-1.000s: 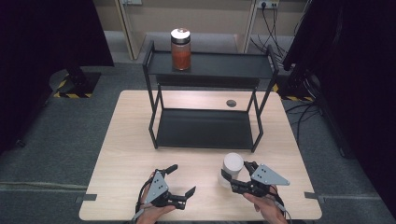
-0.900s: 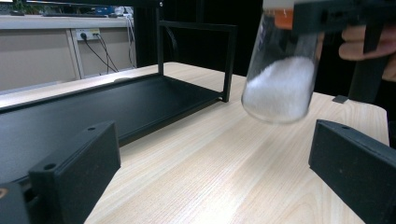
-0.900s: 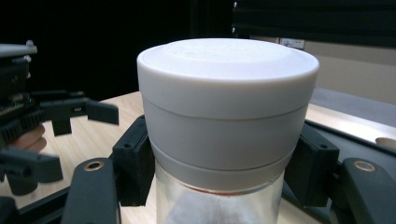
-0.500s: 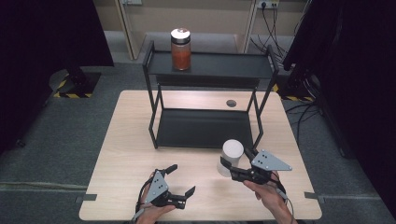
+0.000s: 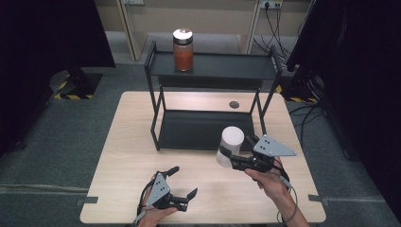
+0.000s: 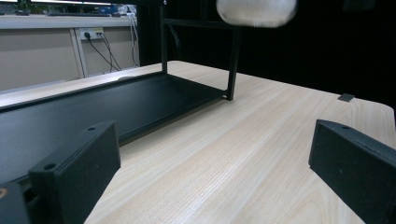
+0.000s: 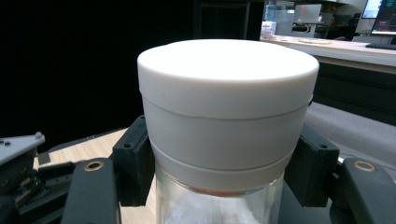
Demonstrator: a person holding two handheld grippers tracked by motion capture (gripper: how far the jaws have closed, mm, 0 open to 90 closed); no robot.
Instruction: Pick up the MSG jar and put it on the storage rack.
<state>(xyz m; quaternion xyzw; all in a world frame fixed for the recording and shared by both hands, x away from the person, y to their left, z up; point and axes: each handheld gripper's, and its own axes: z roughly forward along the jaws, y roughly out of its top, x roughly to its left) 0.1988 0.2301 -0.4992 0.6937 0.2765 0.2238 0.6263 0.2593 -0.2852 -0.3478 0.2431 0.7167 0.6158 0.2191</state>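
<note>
Right claw (image 5: 235,160) raised white-lidded jar (image 5: 230,147) clear of table (image 5: 123,156).

A light wooden table (image 5: 123,156) carries a black 2-tier shelf rack (image 5: 208,127), its top tier bearing an orange-filled jar (image 5: 183,49).

The bench (image 5: 123,156) has a pale wood surface with fine straight grain, smooth and matt. The shelf rack (image 5: 213,66) looks like thin metal painted black, and its lower tray (image 6: 93,105) has a dull satin finish with only a soft reflection. The jar (image 7: 224,140) has a clear glass body and a white plastic lid (image 7: 228,77), smooth and slightly glossy. The second jar (image 5: 183,49) is clear glass too, with a shiny lid. The right tongs (image 5: 231,158) have matt black plastic pads, and their top plate (image 5: 274,146) is flat grey metal. The left tongs (image 5: 182,182) show the same matt black plastic. The floor (image 5: 56,137) looks like rough grey carpet.
</note>
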